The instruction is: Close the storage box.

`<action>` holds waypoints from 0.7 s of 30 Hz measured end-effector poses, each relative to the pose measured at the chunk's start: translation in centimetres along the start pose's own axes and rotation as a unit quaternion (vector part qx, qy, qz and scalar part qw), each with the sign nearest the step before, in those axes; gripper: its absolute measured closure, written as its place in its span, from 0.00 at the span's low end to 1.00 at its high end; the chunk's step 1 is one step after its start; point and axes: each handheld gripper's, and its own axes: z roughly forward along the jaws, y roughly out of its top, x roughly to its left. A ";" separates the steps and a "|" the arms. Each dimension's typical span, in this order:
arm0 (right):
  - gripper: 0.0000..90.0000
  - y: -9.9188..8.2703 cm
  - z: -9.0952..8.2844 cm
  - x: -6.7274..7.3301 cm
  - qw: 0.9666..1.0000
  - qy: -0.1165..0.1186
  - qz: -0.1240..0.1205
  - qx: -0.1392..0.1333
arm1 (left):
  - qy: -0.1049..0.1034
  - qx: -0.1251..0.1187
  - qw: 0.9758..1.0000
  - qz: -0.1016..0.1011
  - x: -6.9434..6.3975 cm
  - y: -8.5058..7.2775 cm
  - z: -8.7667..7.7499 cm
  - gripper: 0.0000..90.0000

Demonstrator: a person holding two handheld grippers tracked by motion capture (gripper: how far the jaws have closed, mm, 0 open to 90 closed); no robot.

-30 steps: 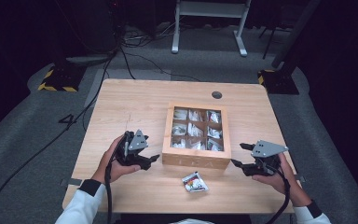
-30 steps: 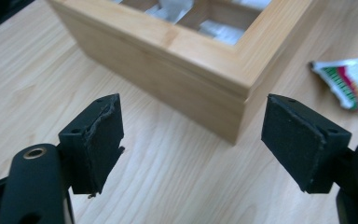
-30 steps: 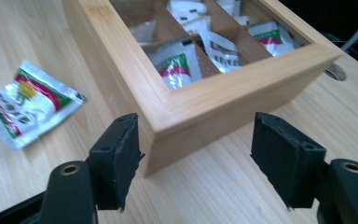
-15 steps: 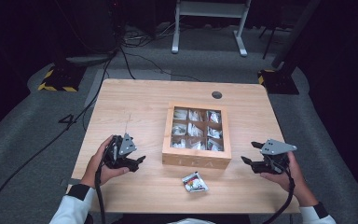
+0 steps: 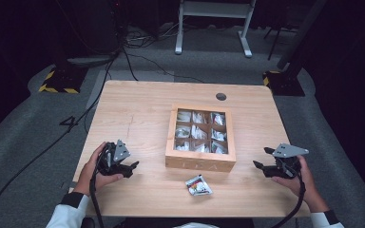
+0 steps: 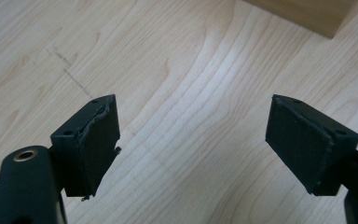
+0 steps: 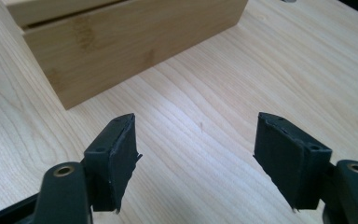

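One loose foil packet point(image 5: 199, 185) sits on the table point(image 5: 142, 114) just in front of the wooden box point(image 5: 200, 162), between both grippers. It's a bit nearer the right gripper point(image 5: 265, 167), off its fingertips' inward side. Left gripper point(image 5: 132, 167) and right both gape, holding nothing.

**Camera set-up: one overhead, two on the grippers**

High view: fixed above the person's edge of the table point(image 5: 138, 109), looking forward and down, far enough to take in the whole tabletop and the floor beyond. Left gripper view: close and low, looking steeply onto bare wood, with a corner of the wooden box point(image 6: 303, 14). Right gripper view: equally close, facing the box's side. All three share the box and the tabletop.
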 end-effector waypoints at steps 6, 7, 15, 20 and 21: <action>0.31 -1.3 0.0 -0.4 1.000 0.004 0.022 0.006 | -0.002 0.012 1.000 -0.011 0.0 -1.3 0.1 0.20; 0.31 -1.6 0.0 -0.5 1.000 0.003 0.024 0.008 | -0.002 0.014 1.000 -0.013 0.0 -1.5 0.1 0.20; 0.29 -4.3 -0.2 -1.0 0.998 -0.005 0.061 0.012 | -0.007 0.024 0.999 -0.027 0.1 -3.3 -0.2 0.20; 0.29 -5.8 -0.5 -1.3 0.996 -0.013 0.084 0.012 | -0.020 0.015 0.998 -0.053 0.7 -4.6 -0.5 0.20; 0.29 -6.1 -0.5 -1.4 0.996 -0.011 0.091 0.011 | -0.023 0.016 0.998 -0.059 0.8 -4.8 -0.6 0.20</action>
